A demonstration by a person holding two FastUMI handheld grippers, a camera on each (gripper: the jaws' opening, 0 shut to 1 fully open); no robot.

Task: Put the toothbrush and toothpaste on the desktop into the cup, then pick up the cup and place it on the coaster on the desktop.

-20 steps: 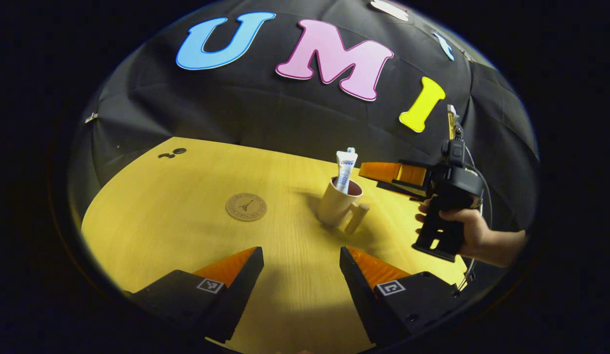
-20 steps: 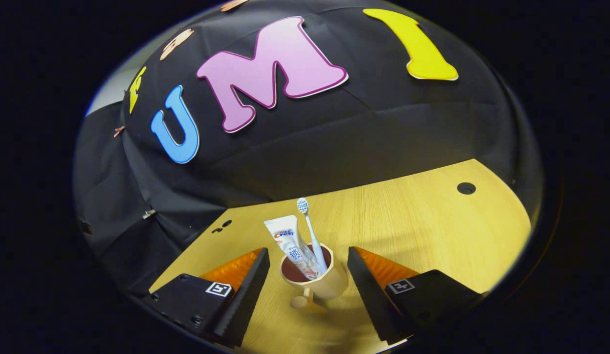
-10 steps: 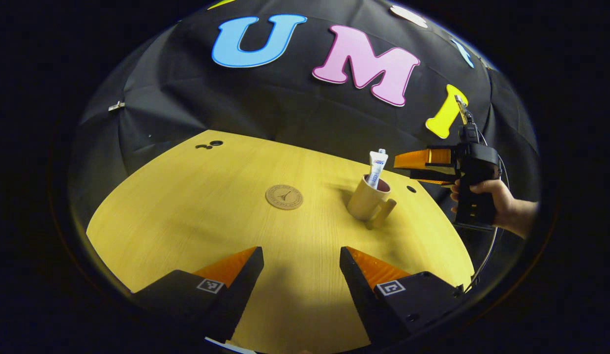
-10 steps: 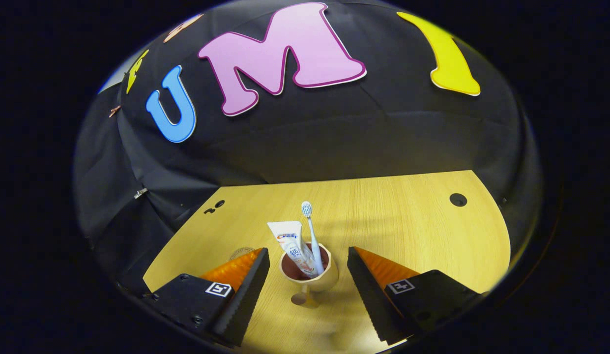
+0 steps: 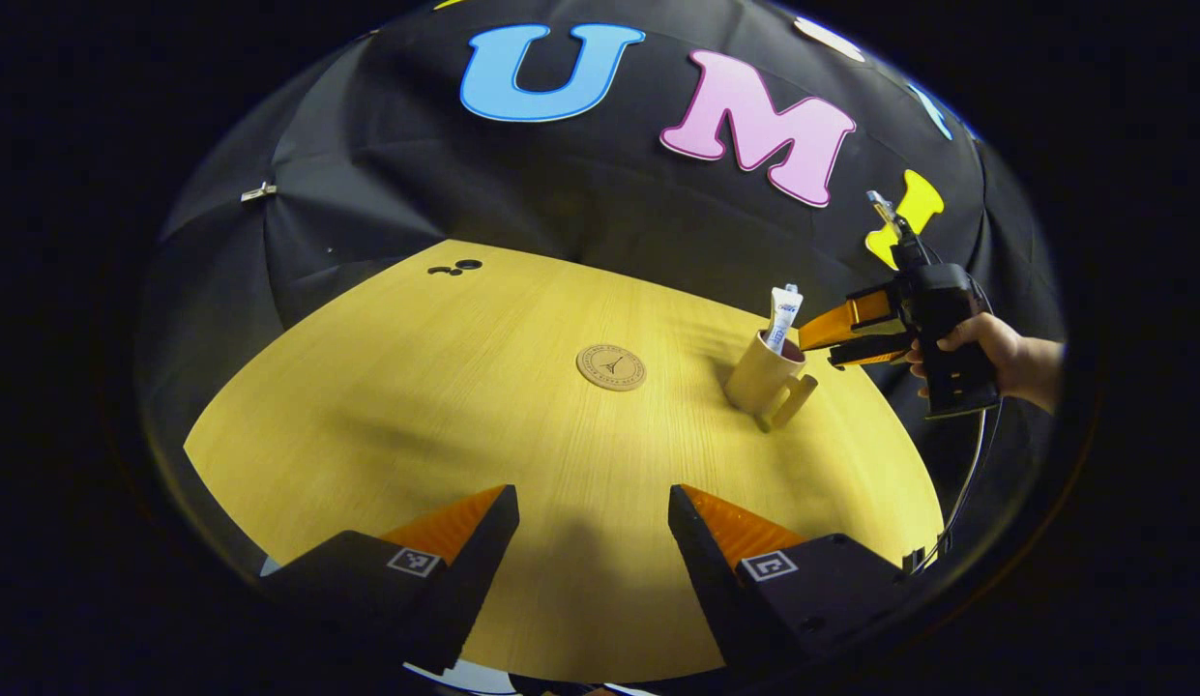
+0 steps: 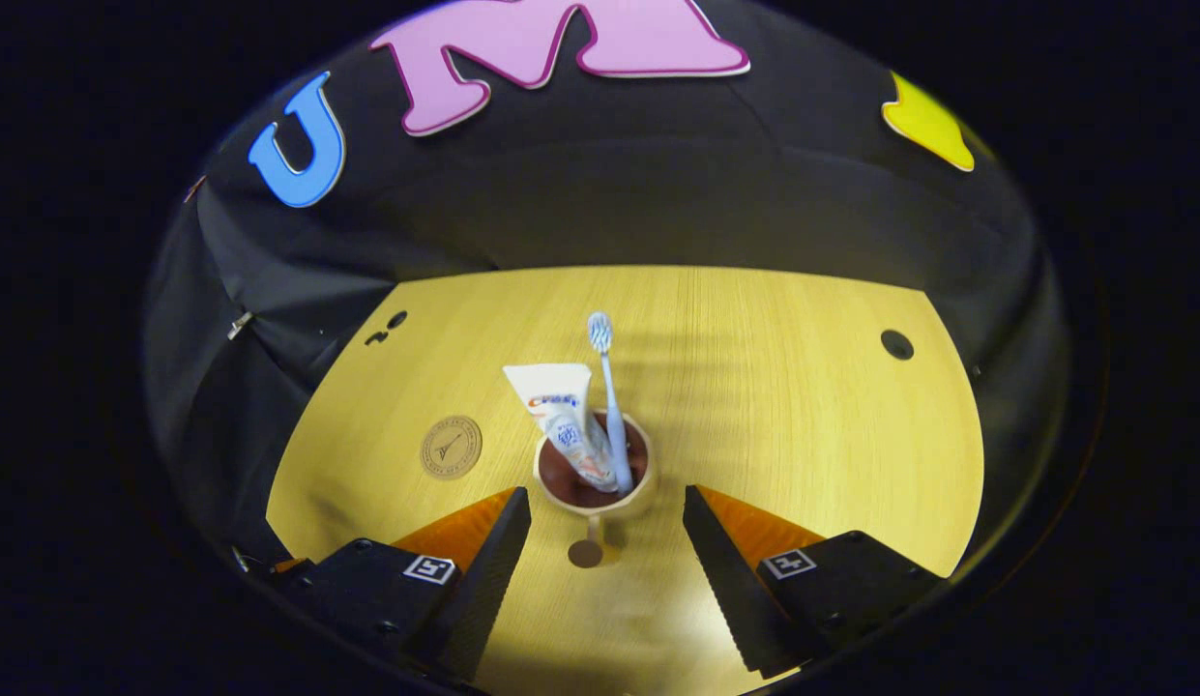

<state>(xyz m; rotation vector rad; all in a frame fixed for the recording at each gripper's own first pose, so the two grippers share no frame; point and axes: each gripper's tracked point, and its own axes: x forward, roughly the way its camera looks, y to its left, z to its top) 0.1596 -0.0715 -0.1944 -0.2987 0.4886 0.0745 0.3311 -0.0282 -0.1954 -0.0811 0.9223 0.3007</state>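
tan cup with perhaps maroon inside, white toothpaste, yellow wood-grain desktop.

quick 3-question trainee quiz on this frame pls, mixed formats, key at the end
1. True or false: the toothbrush and the toothpaste tube both stand in the cup.
2. Multiple choice: the cup stands (A) on the coaster, (B) on the bare desktop apart from the coaster, (C) lifted in a gripper.
3. Fill in: in the right gripper view, the cup's handle points ___ the camera.

Key:
1. True.
2. B. The right gripper is open above the cup and grips nothing; the left gripper is open too, over bare desktop.
3. Toward.
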